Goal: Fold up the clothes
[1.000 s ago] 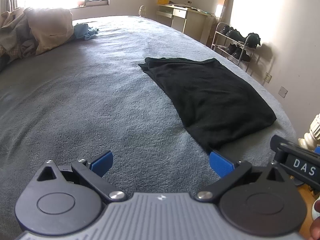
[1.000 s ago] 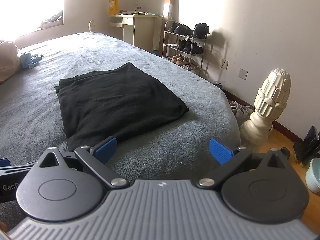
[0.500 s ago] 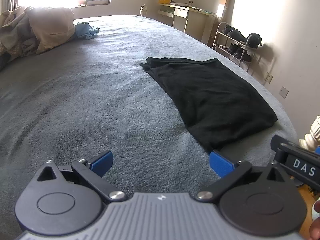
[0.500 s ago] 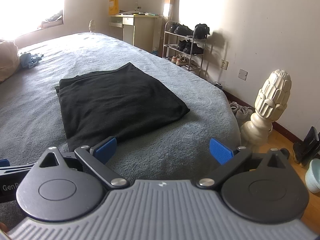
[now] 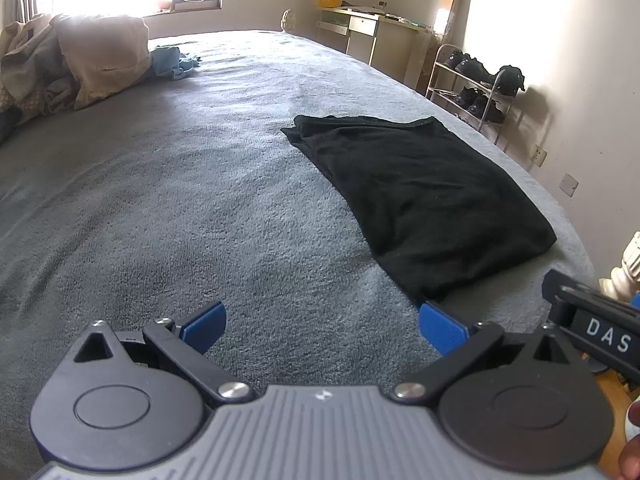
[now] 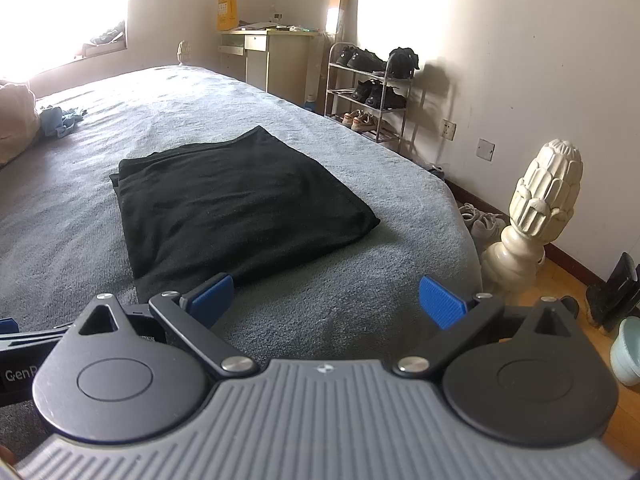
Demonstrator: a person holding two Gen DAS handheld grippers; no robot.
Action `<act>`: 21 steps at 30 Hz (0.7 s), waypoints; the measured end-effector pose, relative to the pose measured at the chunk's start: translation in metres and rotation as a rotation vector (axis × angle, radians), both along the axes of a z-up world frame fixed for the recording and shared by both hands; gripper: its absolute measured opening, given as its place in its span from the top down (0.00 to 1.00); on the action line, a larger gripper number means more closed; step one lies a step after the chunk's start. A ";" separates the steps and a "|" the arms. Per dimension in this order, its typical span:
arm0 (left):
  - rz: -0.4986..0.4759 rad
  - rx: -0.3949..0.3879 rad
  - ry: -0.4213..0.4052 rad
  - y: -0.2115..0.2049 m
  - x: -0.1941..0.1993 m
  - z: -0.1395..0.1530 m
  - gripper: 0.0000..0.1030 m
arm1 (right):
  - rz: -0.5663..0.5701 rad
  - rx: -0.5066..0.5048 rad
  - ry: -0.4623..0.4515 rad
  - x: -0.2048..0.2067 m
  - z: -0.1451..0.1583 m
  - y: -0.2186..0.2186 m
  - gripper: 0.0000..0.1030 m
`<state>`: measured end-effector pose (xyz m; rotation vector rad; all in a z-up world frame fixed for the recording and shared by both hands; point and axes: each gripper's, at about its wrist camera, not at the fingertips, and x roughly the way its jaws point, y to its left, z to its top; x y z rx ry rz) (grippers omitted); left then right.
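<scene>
A black garment point(image 5: 424, 196) lies folded into a flat rectangle on the grey bed cover point(image 5: 180, 200), near the bed's right edge. It also shows in the right wrist view point(image 6: 236, 204). My left gripper point(image 5: 322, 322) is open and empty, held above the cover just short of the garment's near left corner. My right gripper point(image 6: 326, 294) is open and empty, held near the bed's near edge just short of the garment's near edge. Neither gripper touches the cloth.
A heap of beige and blue clothes point(image 5: 80, 64) lies at the bed's far left. A white carved bedpost point(image 6: 536, 216), a shoe rack point(image 6: 372, 88) and a desk point(image 6: 272, 56) stand along the right wall. A pale bowl point(image 6: 626, 354) sits on the wooden floor.
The left gripper has drifted slightly back and left, so the garment sits a little further right and lower in its view. The right gripper has barely moved. Both stay open.
</scene>
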<state>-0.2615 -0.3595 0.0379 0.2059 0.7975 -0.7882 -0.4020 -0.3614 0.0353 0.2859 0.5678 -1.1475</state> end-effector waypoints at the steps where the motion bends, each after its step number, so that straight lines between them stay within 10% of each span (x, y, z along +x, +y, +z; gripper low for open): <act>1: 0.001 0.000 -0.001 0.000 0.000 0.000 0.00 | 0.000 0.000 0.000 0.000 0.000 0.000 0.03; 21: 0.009 0.000 0.005 0.003 0.002 -0.001 0.00 | 0.001 0.001 0.006 0.004 0.000 0.001 0.03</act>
